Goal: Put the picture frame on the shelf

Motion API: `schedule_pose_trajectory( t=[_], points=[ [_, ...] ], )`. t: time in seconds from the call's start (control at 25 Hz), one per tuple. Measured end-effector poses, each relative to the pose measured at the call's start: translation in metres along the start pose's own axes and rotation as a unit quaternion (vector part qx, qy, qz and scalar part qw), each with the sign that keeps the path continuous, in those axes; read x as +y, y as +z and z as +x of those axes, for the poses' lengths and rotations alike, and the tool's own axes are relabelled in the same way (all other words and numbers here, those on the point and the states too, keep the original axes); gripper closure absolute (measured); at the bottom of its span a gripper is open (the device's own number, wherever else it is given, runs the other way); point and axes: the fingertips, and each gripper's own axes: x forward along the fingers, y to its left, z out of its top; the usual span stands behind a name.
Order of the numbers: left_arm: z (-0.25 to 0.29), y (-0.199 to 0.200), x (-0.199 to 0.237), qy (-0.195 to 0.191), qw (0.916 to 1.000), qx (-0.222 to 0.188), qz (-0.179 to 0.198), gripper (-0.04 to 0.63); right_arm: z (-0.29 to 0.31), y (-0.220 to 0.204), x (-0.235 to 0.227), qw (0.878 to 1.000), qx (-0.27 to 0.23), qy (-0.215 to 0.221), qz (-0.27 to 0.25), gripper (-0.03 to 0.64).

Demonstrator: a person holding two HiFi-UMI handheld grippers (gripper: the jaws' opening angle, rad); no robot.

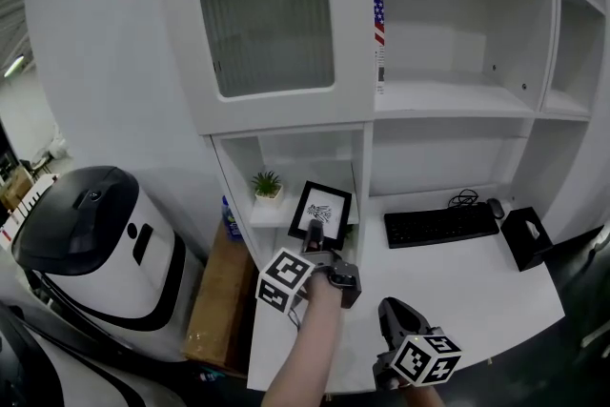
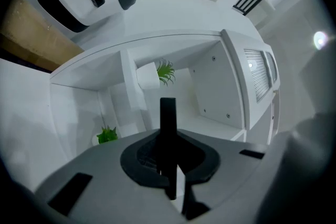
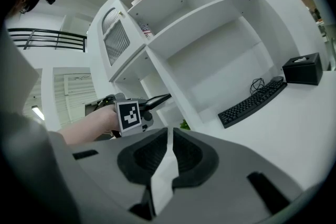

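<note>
The left tongs (image 1: pixel 315 241) are clamped narrow on the frame (image 1: pixel 321 213), gripping it by its lower edge. The frame stands nearly upright, picture side toward the camera, at the mouth of the low shelf (image 1: pixel 276 212) compartment, just right of the plant (image 1: pixel 267 184) in its white pot. From the head view I cannot tell whether the frame's bottom rests on the shelf board or hangs just in front of it

In the left gripper view the frame (image 2: pixel 168 118) shows edge-on as a thin black bar rising from between the closed jaws, with the plant (image 2: pixel 157 74) beyond it, inside the compartment

The right tongs (image 1: pixel 393 312) hover low over the front of the worktop (image 1: pixel 467 286), well apart from the shelf. Their jaws are drawn together with nothing between them (image 3: pixel 169 143). That view looks across at the left tongs' marker cube (image 3: pixel 128 115) and the frame (image 3: pixel 157 99) tilted beside it

A keyboard (image 1: pixel 441 224) lies at the back of the worktop, and a black box (image 1: pixel 526 238) sits at its right end
</note>
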Motion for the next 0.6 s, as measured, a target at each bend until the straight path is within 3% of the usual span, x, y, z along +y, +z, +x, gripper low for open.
schedule_pose_trajectory(
  t=[0.4,0.6],
  points=[
    [0.018,0.005,0.007,0.017,0.9994,-0.030,-0.003,0.568,0.010,-0.002,-0.010,1.000,0.010,-0.004,0.001,0.598],
    [0.024,0.004,0.012,0.023,0.9984,-0.041,-0.031,0.568,0.015,-0.003,-0.010,1.000,0.020,-0.004,-0.010,0.598]
  ],
)
